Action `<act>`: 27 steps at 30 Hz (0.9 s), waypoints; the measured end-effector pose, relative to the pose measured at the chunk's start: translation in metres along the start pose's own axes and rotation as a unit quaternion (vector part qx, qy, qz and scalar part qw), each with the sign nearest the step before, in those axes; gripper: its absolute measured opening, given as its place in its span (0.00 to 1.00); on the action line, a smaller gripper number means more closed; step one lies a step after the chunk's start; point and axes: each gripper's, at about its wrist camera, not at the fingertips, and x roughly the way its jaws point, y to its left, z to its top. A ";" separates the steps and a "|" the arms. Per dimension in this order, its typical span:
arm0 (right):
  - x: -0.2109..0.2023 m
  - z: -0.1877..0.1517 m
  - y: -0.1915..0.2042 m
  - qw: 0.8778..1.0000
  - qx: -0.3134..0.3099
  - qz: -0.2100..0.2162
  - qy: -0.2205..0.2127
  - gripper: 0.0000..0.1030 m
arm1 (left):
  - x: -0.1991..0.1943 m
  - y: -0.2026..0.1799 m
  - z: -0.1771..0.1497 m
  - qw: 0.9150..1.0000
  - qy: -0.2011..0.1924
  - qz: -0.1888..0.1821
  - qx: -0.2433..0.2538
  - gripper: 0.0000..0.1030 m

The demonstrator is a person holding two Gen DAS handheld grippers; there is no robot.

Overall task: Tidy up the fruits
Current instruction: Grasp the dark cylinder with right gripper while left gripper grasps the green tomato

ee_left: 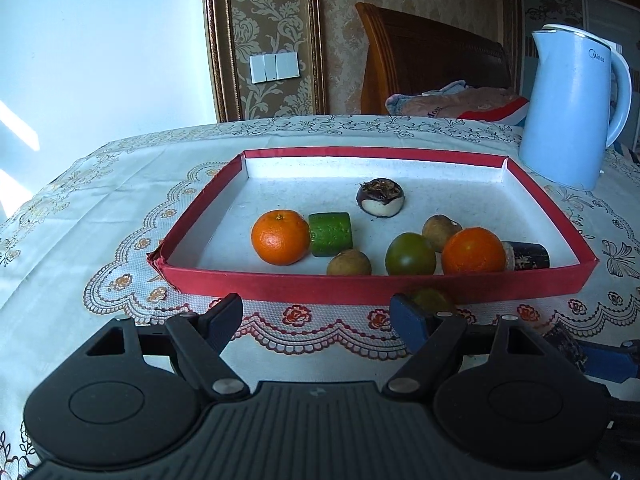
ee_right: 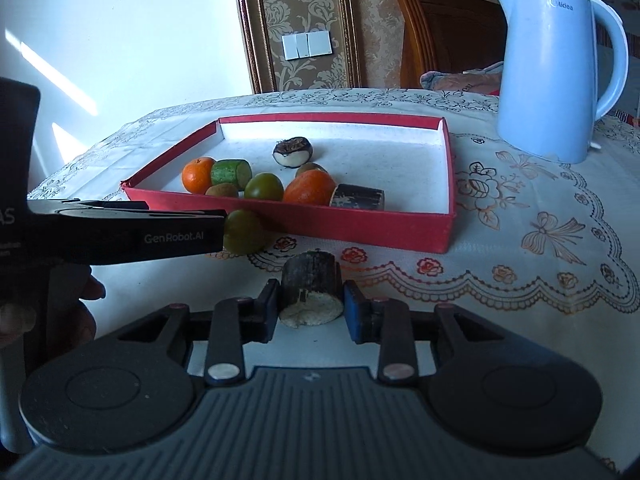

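A red tray (ee_left: 376,290) holds two oranges (ee_left: 281,237) (ee_left: 473,251), a green cut piece (ee_left: 331,234), a green round fruit (ee_left: 410,254), two small brown fruits, a dark half fruit (ee_left: 380,197) and a dark cut cylinder (ee_left: 527,255). My left gripper (ee_left: 316,320) stands open just before the tray's near wall, nothing between its fingers. A green fruit (ee_left: 432,300) lies on the cloth behind its right finger. In the right wrist view my right gripper (ee_right: 312,310) is shut on a dark cylinder piece (ee_right: 310,280) with a pale cut end. The left gripper (ee_right: 220,230) reaches in from the left beside the green fruit (ee_right: 242,232).
A light blue kettle (ee_left: 572,108) stands on the patterned tablecloth (ee_left: 120,208) right of the tray's far corner. A wooden headboard and bedding lie beyond the table. The tray's near left corner (ee_left: 158,260) is torn. A hand (ee_right: 86,304) shows at the left under the left gripper.
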 end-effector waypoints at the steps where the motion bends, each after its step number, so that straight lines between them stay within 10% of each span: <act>1: 0.000 0.000 -0.001 1.000 0.002 0.001 -0.001 0.30 | 0.000 0.001 0.000 1.000 0.001 -0.004 -0.003 0.78; 14: 0.001 -0.003 -0.004 1.000 0.013 0.009 -0.003 0.30 | -0.032 -0.002 -0.010 0.997 -0.046 -0.054 0.017 0.78; 27: 0.001 -0.003 -0.006 1.000 0.022 0.008 -0.006 0.30 | 0.002 -0.026 -0.002 0.998 -0.001 -0.045 0.033 0.79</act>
